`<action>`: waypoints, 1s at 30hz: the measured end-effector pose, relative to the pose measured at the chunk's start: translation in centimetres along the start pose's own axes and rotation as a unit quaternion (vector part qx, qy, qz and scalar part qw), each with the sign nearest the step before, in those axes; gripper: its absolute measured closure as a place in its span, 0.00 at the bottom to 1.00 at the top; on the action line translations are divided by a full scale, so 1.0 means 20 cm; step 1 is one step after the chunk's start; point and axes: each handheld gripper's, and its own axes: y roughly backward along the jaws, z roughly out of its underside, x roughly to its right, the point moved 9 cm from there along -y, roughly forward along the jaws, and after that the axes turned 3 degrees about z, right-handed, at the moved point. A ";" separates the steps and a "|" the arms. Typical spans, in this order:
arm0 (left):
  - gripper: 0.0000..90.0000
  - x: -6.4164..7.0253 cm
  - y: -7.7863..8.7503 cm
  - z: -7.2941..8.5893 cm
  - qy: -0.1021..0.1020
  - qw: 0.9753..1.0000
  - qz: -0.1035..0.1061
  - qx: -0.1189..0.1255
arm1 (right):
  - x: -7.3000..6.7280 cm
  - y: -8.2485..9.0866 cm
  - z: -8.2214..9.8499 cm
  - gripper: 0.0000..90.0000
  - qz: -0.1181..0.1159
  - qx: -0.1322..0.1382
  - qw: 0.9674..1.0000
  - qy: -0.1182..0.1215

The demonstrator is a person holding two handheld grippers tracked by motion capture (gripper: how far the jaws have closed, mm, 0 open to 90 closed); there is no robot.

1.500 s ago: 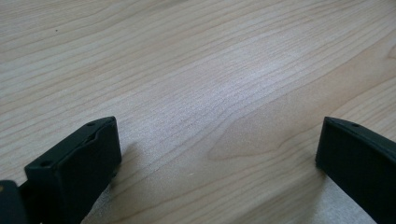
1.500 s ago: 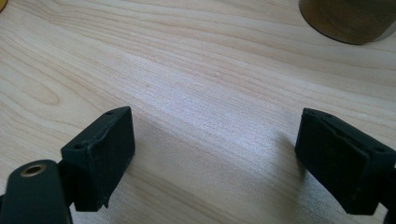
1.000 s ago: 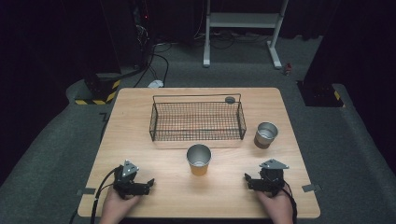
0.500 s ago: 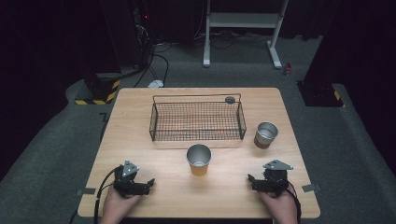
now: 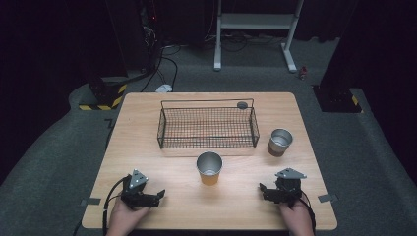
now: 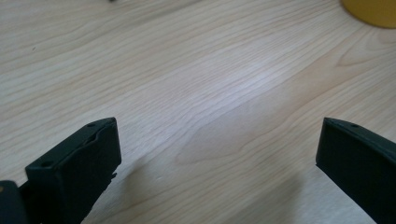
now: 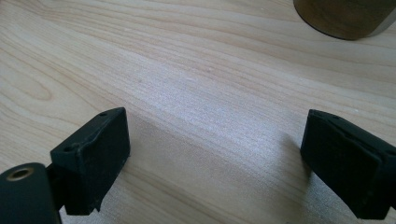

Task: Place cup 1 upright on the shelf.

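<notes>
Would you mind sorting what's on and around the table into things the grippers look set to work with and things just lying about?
Likely in the job:
orange cup, nearest both open grippers
brown cup
wire basket
left gripper
right gripper

Lying about:
dark disc at the basket's far corner
white stand on the floor
cables

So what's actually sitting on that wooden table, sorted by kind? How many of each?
Cups: 2, a yellow cup near the middle and a brown cup to its right
Wire baskets: 1, the black wire basket behind them
Handheld grippers: 2, the left gripper and the right gripper, both open
Total: 5
</notes>
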 end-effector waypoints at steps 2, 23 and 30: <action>0.01 0.02 0.00 -0.02 -0.004 1.000 0.006 0.004 | 0.00 0.00 0.00 0.09 -0.001 0.001 1.000 0.004; 0.01 0.35 -0.01 -0.25 -0.054 0.997 0.054 0.026 | 0.00 0.01 0.01 0.09 -0.004 0.000 1.000 0.006; 0.01 0.40 -0.03 -0.35 -0.086 0.992 0.078 0.045 | 0.00 0.02 0.02 0.09 -0.008 0.000 1.000 0.007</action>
